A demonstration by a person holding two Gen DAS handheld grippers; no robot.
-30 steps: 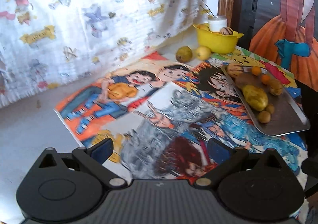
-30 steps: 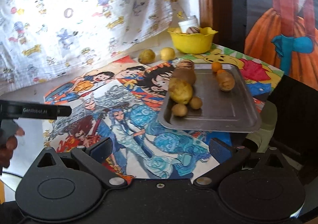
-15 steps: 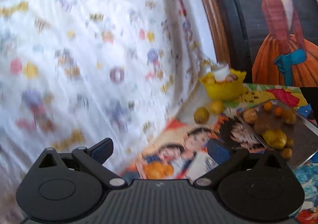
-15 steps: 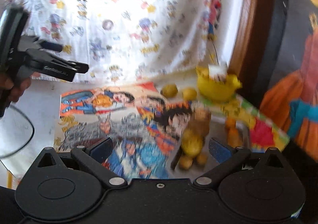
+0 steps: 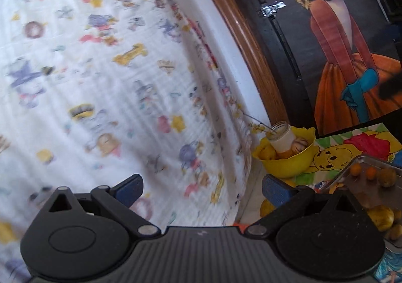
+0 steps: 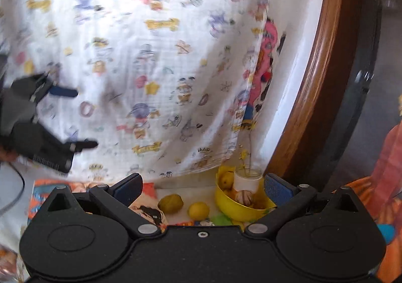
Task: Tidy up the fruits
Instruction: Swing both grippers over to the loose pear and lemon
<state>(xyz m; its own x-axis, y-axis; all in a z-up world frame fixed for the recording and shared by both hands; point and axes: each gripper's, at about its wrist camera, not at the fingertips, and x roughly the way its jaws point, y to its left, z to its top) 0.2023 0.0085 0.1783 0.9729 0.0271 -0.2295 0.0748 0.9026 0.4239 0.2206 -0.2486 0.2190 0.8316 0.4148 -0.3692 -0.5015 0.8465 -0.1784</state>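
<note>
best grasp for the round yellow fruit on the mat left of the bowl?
Grip the round yellow fruit across its middle, coming from above. It sits free between the duller fruit and yellow bowl, so close front-to-back, probably avoiding both.

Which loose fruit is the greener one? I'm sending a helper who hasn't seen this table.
Find the yellow bowl at the foot of the cartoon-print curtain. Two fruits lie on the table beside it; the greenish fruit is the farther one, duller and larger than the bright yellow lemon between it and the bowl.

Yellow bowl (image 6: 241, 207), white cartoon-printed cloth (image 6: 150, 56).
</note>
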